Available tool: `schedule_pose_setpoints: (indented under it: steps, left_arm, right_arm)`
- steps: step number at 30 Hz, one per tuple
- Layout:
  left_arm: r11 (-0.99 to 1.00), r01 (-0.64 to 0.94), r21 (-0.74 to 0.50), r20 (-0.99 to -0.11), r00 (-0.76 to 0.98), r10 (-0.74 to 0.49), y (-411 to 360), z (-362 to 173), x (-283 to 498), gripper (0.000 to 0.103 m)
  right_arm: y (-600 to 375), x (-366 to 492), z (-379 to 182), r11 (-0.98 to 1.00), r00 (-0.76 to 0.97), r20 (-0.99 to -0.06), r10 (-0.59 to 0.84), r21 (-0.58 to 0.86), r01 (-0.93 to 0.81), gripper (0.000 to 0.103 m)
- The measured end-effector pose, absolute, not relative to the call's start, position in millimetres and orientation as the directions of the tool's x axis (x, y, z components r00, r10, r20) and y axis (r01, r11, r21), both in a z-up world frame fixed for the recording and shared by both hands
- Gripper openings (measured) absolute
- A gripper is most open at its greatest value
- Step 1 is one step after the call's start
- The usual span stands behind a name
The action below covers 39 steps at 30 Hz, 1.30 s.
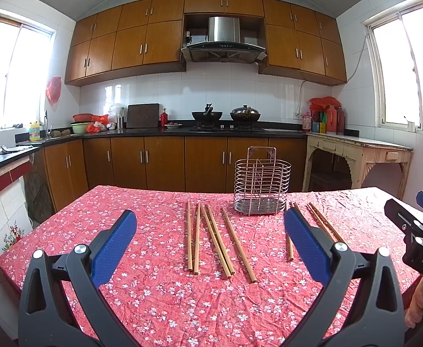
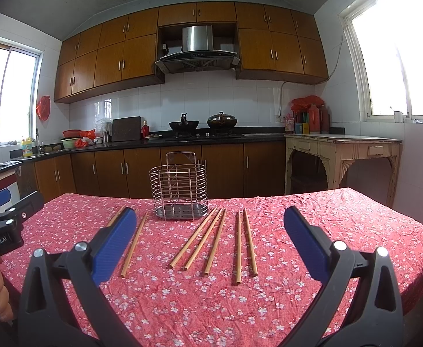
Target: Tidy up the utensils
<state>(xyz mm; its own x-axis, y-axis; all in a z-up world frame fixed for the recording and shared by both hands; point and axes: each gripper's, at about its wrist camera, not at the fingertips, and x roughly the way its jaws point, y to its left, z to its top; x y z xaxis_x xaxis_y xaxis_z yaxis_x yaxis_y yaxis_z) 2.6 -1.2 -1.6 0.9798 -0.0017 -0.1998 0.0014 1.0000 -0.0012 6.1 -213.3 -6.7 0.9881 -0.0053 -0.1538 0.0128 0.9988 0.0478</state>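
Slim wooden chopsticks (image 2: 211, 243) beside a wire caddy (image 2: 181, 193) (oval, ribbed).

We hold the right hand-held gripper (image 2: 210, 241) with its blue fingers (image 2: 116, 243) wide apart above the surface (image 2: 341, 231). Wooden chopsticks (image 2: 211, 243) lie loose on the flowered cloth, in front of an upright wire utensil basket (image 2: 179, 193). The left hand-held gripper (image 2: 0, 217) shows at the left edge.

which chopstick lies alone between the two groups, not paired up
The single chopstick beside the right claw's left finger; the others lie close together in twos or threes.
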Motion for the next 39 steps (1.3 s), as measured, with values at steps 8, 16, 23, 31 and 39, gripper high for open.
schedule_pose_setpoints:
  steps: [8,16,23,31,39]
  left_arm:
    - [1.000,0.001,-0.001,-0.200,0.980,-0.001,-1.3,-1.3,2.6,0.101]
    - [1.000,0.000,-0.001,-0.202,0.979,0.000,-2.7,-3.6,2.0,0.101]
    - [1.000,0.001,-0.001,-0.202,0.979,-0.001,-2.1,-3.3,2.1,0.101]
    - [1.000,-0.001,-0.002,-0.207,0.978,0.001,-2.4,-4.8,3.3,0.101]
    - [0.999,-0.036,-0.017,-0.278,0.960,0.030,5.1,-21.2,24.2,0.101]
  right_arm:
    - [-211.8,7.8,-8.0,0.999,0.988,-0.153,-0.005,0.048,0.013,0.099]
    - [-211.7,7.9,-7.6,0.999,0.988,-0.154,-0.005,0.047,0.012,0.099]
    - [-211.5,8.1,-7.3,0.999,0.988,-0.154,-0.006,0.047,0.013,0.099]
    - [-210.9,13.5,-15.0,0.999,0.987,-0.163,-0.010,0.049,0.018,0.099]
    - [-220.1,38.3,-27.2,0.995,0.968,-0.249,-0.041,0.074,0.061,0.099]
